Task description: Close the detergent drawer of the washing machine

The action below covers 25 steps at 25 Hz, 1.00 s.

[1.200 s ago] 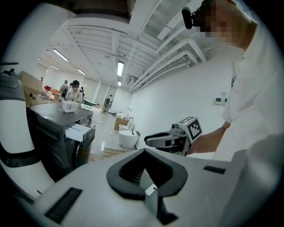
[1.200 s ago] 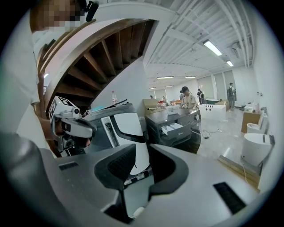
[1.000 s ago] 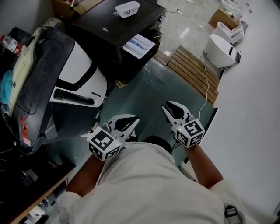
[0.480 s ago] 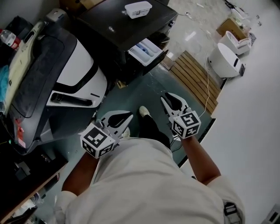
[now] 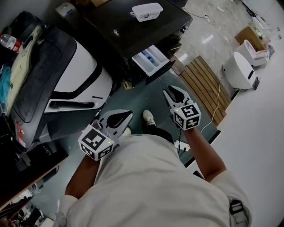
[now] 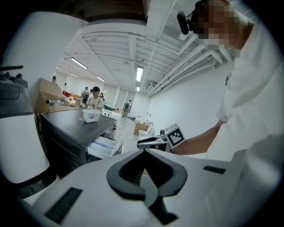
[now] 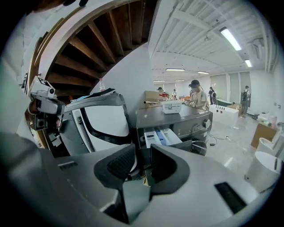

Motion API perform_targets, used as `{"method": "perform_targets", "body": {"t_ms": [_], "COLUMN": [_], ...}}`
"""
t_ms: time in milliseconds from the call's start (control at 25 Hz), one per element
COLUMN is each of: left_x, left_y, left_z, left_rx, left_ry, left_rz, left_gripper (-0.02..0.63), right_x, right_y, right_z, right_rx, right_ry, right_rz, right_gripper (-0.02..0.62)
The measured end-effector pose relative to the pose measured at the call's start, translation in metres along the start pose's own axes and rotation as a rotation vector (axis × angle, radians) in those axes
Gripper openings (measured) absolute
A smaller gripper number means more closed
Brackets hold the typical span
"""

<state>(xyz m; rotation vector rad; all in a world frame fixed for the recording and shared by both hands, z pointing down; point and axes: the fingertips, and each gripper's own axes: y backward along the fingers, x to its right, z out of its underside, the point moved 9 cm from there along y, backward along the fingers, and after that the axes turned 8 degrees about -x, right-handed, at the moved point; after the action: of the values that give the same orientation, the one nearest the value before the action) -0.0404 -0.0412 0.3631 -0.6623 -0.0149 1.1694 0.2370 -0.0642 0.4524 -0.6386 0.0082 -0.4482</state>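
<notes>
The dark washing machine [image 5: 128, 31] stands ahead, with its white and blue detergent drawer [image 5: 153, 60] pulled out at the front. The drawer [image 7: 162, 135] lies straight beyond my right gripper [image 5: 171, 91], well short of contact. That gripper's jaws are opening, with a gap and nothing between them [image 7: 143, 153]. My left gripper [image 5: 128, 114] hangs lower left above the green floor, its tips meeting on nothing [image 6: 143, 150]. From it the drawer [image 6: 103, 147] shows off to the left.
A big white and black machine [image 5: 66, 75] fills the left side. A white tub [image 5: 147, 11] sits on the washer top. A slatted wooden mat [image 5: 204, 84] and a white round appliance [image 5: 242, 73] lie to the right. My shoe [image 5: 148, 117] is between the grippers.
Both grippers and I have moved closer to the washing machine; the open drawer now sits nearer and larger in view. A shoe has stepped forward between the grippers.
</notes>
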Motion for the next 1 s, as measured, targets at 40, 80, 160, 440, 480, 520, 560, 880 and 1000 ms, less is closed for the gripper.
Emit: {"method": "perform_targets", "body": {"t_ms": [40, 80, 160, 440, 480, 520, 560, 880, 1000], "left_x": [-0.001, -0.002, -0.005, -0.012, -0.013, -0.015, -0.016, -0.019, -0.020], "left_y": [-0.004, -0.008, -0.015, -0.037, -0.039, -0.042, -0.045, -0.058, -0.062], "left_z": [-0.004, -0.007, -0.011, -0.021, -0.023, -0.025, -0.027, -0.038, -0.039], "left_rx": [0.002, 0.003, 0.003, -0.002, -0.002, -0.002, -0.003, 0.003, 0.007], "left_ry": [0.004, 0.007, 0.016, 0.046, 0.048, 0.049, 0.051, 0.073, 0.085], "left_rz": [-0.009, -0.018, -0.033, -0.077, -0.083, -0.089, -0.095, -0.152, -0.173], "left_gripper": [-0.005, -0.005, -0.005, -0.005, -0.005, -0.005, -0.005, -0.005, -0.005], "right_x": [0.006, 0.012, 0.023, 0.053, 0.057, 0.061, 0.065, 0.090, 0.096], "right_y": [-0.004, -0.009, -0.018, -0.046, -0.050, -0.053, -0.057, -0.083, -0.092], "right_z": [0.000, 0.000, 0.000, 0.005, 0.005, 0.005, 0.005, 0.008, 0.010], "right_rx": [-0.005, -0.010, -0.020, -0.055, -0.059, -0.063, -0.067, -0.101, -0.113], "right_ry": [0.002, 0.002, 0.003, 0.018, 0.020, 0.023, 0.024, 0.048, 0.060], "right_rz": [-0.006, -0.012, -0.022, -0.044, -0.046, -0.049, -0.052, -0.076, -0.087], "right_gripper": [0.089, 0.089, 0.098, 0.105, 0.106, 0.106, 0.106, 0.115, 0.123]}}
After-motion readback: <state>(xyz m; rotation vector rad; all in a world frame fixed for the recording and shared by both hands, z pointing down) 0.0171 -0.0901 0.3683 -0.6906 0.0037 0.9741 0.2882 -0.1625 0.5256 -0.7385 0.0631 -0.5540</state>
